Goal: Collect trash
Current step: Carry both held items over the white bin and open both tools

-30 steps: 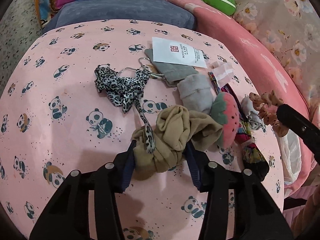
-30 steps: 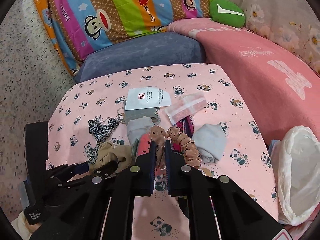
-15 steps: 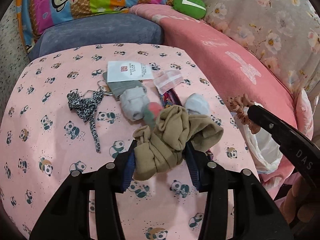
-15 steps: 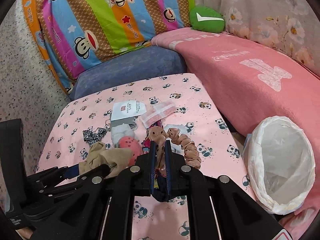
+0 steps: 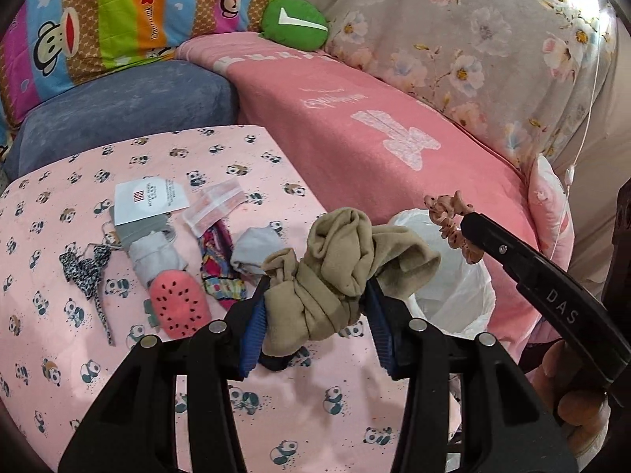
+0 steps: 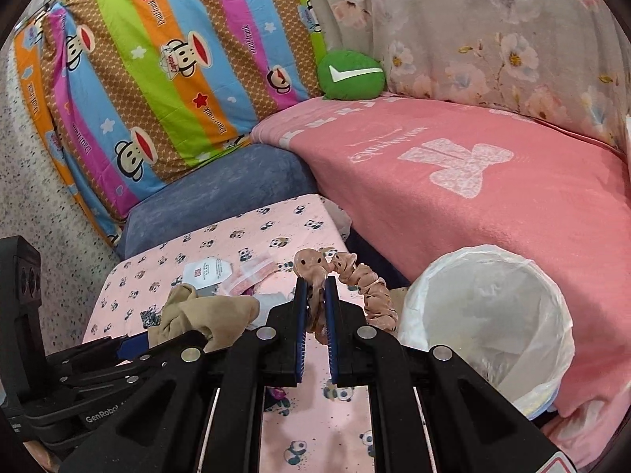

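With the white-lined bin (image 6: 489,311) waiting beside the panda table (image 5: 118,354), your left gripper (image 5: 315,315) is clamped on the knotted tan stocking (image 5: 339,272) and your right gripper (image 6: 315,303) pinches the pink scrunchie (image 6: 366,287), both raised for dropping in.

- The white plastic-lined trash bin (image 6: 487,307) stands right of the pink panda-print table (image 5: 130,358), before the pink blanket-covered couch (image 6: 493,197).
- On the table, the white paper tag (image 5: 149,199) lies behind the red strawberry-shaped pouch (image 5: 178,302).
- The leopard-print strap (image 5: 87,276) lies left of that pouch.
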Action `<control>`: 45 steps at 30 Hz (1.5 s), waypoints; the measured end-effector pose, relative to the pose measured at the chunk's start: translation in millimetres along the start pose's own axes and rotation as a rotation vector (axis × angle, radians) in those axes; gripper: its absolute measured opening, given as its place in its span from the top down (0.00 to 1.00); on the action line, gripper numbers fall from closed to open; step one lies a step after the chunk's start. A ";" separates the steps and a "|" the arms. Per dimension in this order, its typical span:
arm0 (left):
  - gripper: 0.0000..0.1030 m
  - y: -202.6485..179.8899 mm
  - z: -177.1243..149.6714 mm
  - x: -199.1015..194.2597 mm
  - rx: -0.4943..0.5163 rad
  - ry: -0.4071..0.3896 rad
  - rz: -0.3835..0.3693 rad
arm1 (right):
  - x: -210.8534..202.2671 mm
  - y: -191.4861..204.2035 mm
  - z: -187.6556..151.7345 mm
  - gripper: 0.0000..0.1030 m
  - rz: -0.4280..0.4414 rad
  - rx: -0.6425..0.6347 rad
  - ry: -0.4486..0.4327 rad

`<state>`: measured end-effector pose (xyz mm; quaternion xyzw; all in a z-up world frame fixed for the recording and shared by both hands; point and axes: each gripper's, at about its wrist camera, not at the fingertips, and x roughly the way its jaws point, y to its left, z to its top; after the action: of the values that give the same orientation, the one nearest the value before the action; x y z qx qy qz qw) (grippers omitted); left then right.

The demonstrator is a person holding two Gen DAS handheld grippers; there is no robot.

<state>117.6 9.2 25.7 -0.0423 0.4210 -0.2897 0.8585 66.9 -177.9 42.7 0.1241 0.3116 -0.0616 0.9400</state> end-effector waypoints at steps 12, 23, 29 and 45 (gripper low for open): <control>0.57 -77.7 15.3 34.4 0.121 0.031 -0.086 | -18.6 -76.2 -3.9 0.92 -0.103 0.111 -0.028; 0.56 -136.9 23.0 63.5 0.201 0.055 -0.135 | -35.5 -126.9 -5.1 0.92 -0.171 0.184 -0.059; 0.54 -157.2 30.1 79.2 0.224 0.069 -0.144 | -36.7 -147.8 -3.5 0.91 -0.200 0.208 -0.060; 0.28 -163.7 44.7 85.4 0.216 0.032 -0.111 | -32.0 -157.3 6.3 0.73 -0.218 0.210 -0.075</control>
<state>116.2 -179.6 46.6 0.0318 0.3980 -0.3812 0.8338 14.6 -329.6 36.2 0.1848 0.2800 -0.2001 0.9206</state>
